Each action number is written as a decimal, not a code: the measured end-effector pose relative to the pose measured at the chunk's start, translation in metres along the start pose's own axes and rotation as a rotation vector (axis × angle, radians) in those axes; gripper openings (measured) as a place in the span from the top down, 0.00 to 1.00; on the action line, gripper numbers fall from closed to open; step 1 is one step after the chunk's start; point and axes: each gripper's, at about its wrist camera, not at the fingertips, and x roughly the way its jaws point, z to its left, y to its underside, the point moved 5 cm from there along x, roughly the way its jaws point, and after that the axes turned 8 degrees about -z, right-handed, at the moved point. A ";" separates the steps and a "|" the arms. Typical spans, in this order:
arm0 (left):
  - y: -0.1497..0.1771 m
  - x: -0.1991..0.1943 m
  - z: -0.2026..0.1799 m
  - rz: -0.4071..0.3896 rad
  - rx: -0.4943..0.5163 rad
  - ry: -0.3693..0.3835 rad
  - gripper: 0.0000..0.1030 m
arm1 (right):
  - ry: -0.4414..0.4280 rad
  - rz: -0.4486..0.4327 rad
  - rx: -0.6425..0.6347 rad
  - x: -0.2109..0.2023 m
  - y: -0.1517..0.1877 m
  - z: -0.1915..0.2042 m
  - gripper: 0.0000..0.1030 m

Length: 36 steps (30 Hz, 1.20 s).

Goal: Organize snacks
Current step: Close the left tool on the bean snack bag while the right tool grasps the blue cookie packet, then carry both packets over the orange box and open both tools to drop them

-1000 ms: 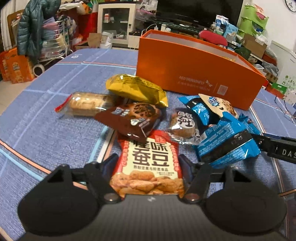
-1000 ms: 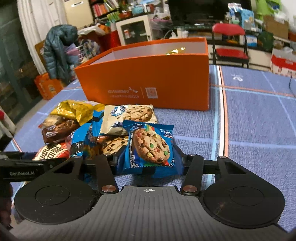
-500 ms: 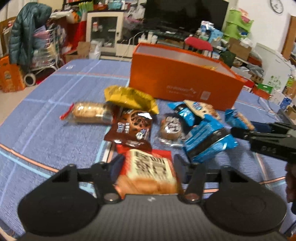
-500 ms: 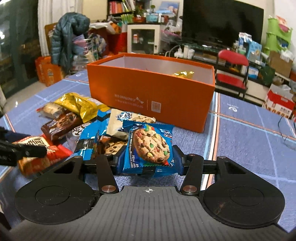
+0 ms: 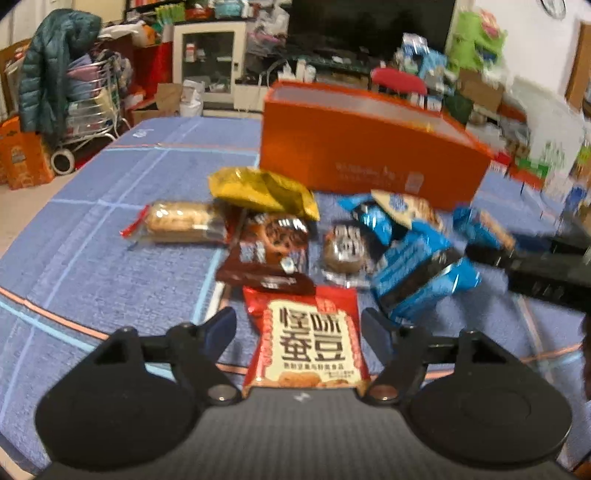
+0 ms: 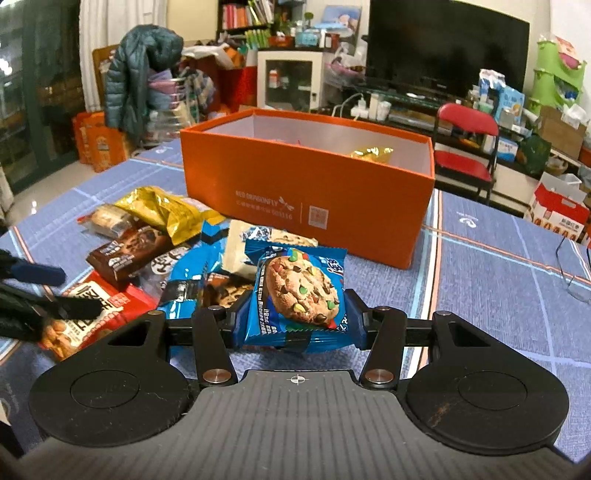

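L hand-held gripper [image 5: 299, 328] just reopened, red pack [image 5: 308, 339] loose btwn; R hand-held gripper [image 6: 297, 319] clamps cookie pack [image 6: 301, 295].

Cluttered living room: television [image 6: 447, 44], bookshelf [image 6: 243, 14]

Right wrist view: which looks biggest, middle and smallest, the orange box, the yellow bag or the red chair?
1. Orange box, clearly biggest.
2. Yellow bag and red chair look about alike; the chair stands farther back, so I won't rank them.
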 end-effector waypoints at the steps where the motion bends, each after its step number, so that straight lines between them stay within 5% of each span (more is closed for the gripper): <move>1: 0.004 0.006 -0.001 0.024 -0.001 0.001 0.29 | 0.000 -0.002 0.001 -0.001 -0.001 0.000 0.64; 6: 0.011 0.019 -0.008 0.033 0.034 0.005 0.26 | 0.004 -0.015 0.020 -0.005 -0.004 -0.004 0.64; 8: 0.009 0.017 -0.008 0.036 0.018 0.002 0.44 | 0.004 -0.021 0.021 -0.008 -0.005 -0.006 0.64; 12: 0.010 0.007 -0.008 0.056 0.009 0.031 0.45 | 0.003 -0.035 0.022 -0.016 -0.006 -0.008 0.64; 24: -0.009 -0.045 -0.032 -0.084 0.118 0.092 0.45 | 0.029 -0.077 0.022 -0.035 -0.014 -0.014 0.64; 36: -0.060 -0.051 -0.011 -0.174 0.082 0.076 0.45 | 0.105 -0.116 -0.048 -0.051 -0.048 -0.005 0.64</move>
